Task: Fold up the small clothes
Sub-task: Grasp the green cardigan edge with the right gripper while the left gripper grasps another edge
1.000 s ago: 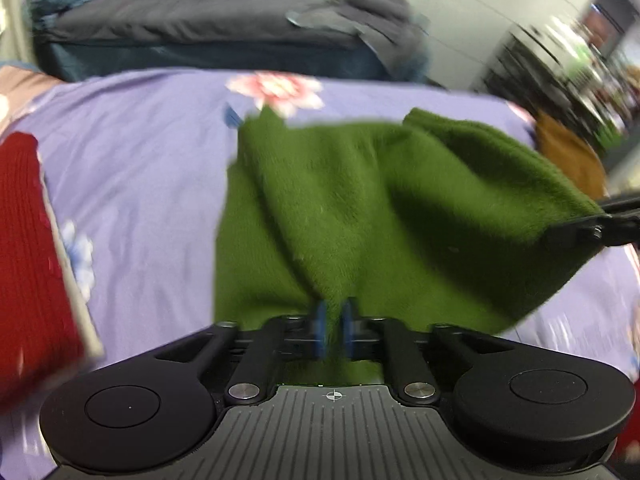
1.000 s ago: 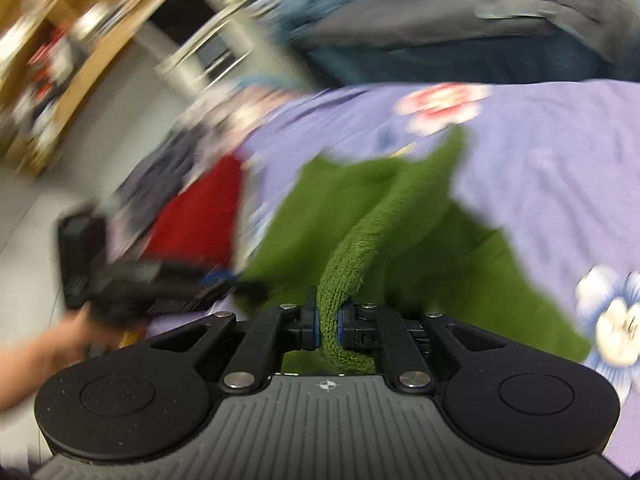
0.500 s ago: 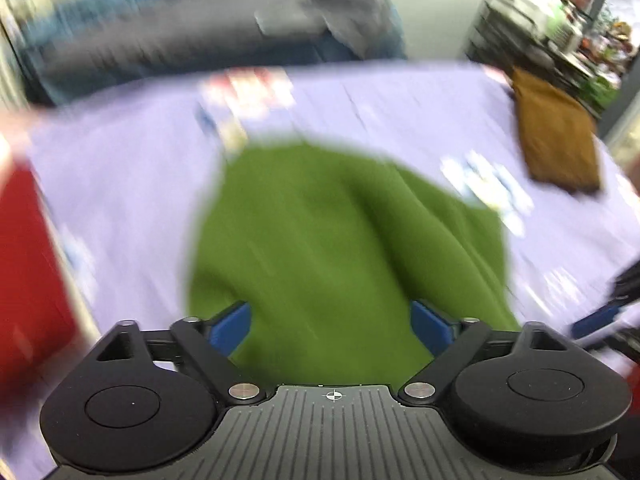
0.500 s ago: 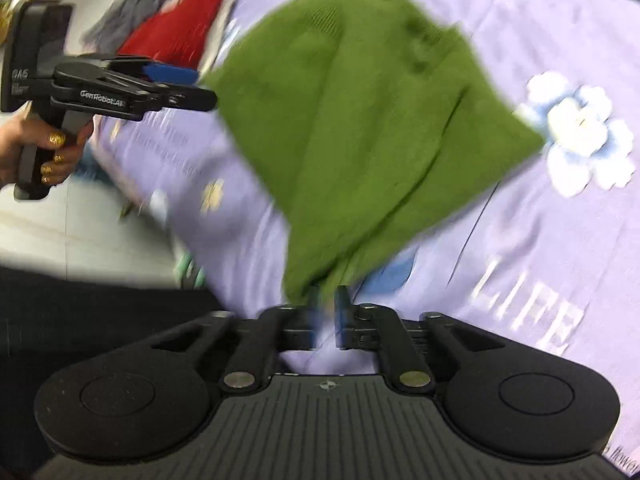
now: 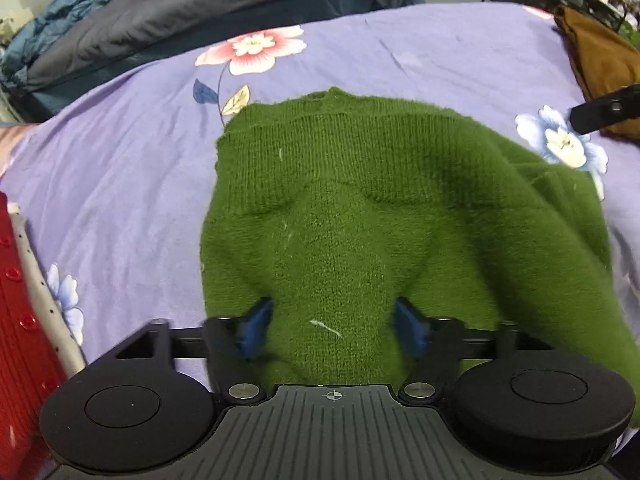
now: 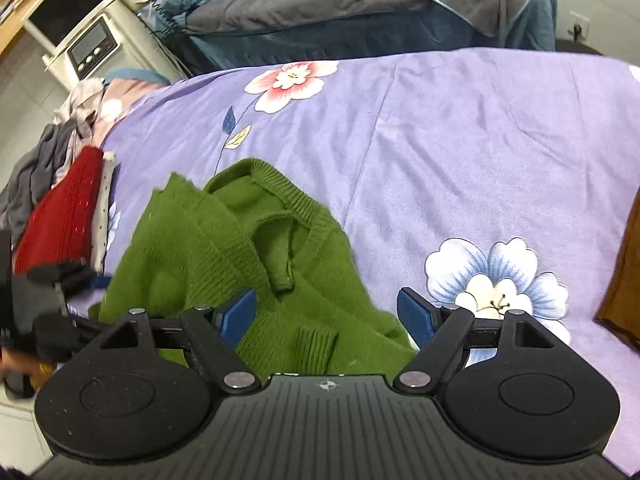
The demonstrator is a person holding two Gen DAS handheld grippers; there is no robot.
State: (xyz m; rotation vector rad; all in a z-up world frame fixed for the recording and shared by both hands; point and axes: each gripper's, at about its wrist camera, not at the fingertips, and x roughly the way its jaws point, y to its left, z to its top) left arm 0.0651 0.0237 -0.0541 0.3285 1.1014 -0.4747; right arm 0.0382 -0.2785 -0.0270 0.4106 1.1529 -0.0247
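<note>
Green sweater (image 5: 360, 208); lilac flowered sheet (image 5: 120, 168); red garment (image 6: 60, 220).

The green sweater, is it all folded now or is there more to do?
Not yet. The green sweater lies bunched on the purple sheet, so a first fold looks started, not neat. Nothing is held: the left gripper is open over it, and the right gripper is opening, clear of the knit. Left: smooth it, finish folding, maybe stack it by the red garment.

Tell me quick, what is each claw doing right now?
Left claw: open, holding nothing, green sweater lying loose between its pads.
Right claw: opening, holding nothing, over the sweater.
</note>
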